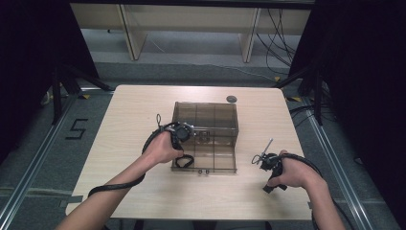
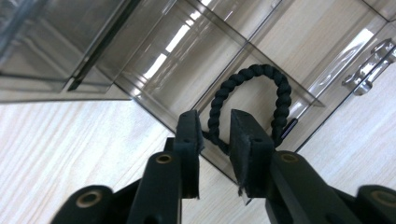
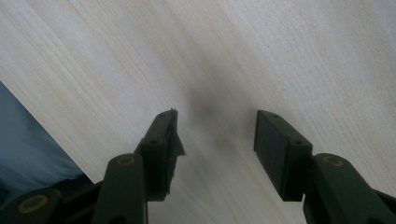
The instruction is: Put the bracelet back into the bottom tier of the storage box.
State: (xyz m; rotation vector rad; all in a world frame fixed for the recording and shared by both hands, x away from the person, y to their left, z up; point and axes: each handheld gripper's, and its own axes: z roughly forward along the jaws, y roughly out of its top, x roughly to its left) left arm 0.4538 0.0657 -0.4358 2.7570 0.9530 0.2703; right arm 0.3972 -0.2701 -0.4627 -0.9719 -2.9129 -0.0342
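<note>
A smoky clear compartment box [image 1: 229,125] stands open in the middle of the table. A black braided cord loop [image 1: 191,160] hangs at the box's front left corner. My left gripper [image 1: 184,152] is just above that corner. In the left gripper view the braided loop [image 2: 261,74] arches away over a compartment, and its near strand runs between the narrow-set jaws of the left gripper [image 2: 215,135], which is shut on it. My right gripper [image 1: 261,159] rests low over the table to the right of the box. In its own view the right gripper [image 3: 215,130] is open over bare wood [image 3: 233,56].
The box [image 2: 154,88] has thin dividers and a metal latch [image 2: 369,70] on its front wall. A small dark round disc [image 1: 231,98] lies behind the box. Black cables trail from both grippers. Dark stands flank the table [image 1: 134,105], and its right edge is near my right hand.
</note>
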